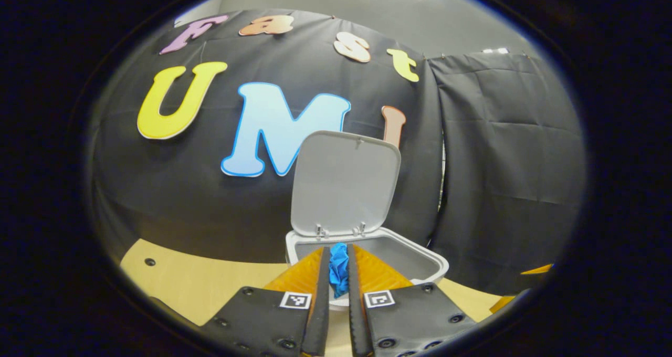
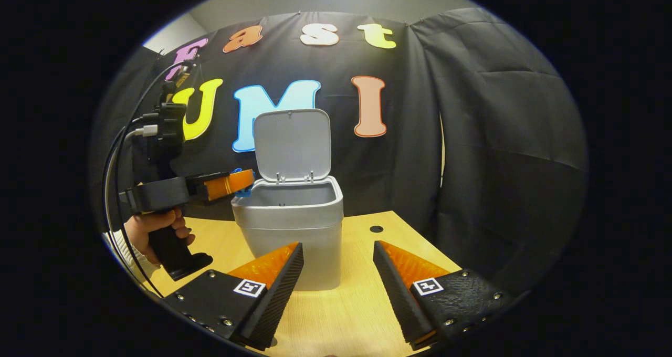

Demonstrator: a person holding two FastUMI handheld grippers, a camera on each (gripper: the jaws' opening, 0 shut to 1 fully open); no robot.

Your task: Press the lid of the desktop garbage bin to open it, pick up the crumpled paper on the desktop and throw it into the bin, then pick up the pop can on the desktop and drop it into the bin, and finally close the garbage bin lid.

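The grey desktop bin [image 2: 289, 226] stands on the wooden table with its lid [image 2: 292, 144] swung upright. In the left gripper view, my left gripper [image 1: 338, 252] is shut on a blue crumpled paper [image 1: 338, 268], held at the near rim of the open bin [image 1: 420, 254] below the raised lid [image 1: 344, 184]. The right gripper view shows that left gripper [image 2: 247, 181] at the bin's top left edge, level with the rim, with a bit of blue paper [image 2: 245, 191] at its tip. My right gripper [image 2: 338, 247] is open and holds nothing, low in front of the bin.
A hand [image 2: 152, 223] holds the left gripper's handle, with cables looping up to the left. The table [image 2: 357, 304] has a small round hole [image 2: 376, 229] behind the bin on the right. Black cloth walls stand close behind the bin.
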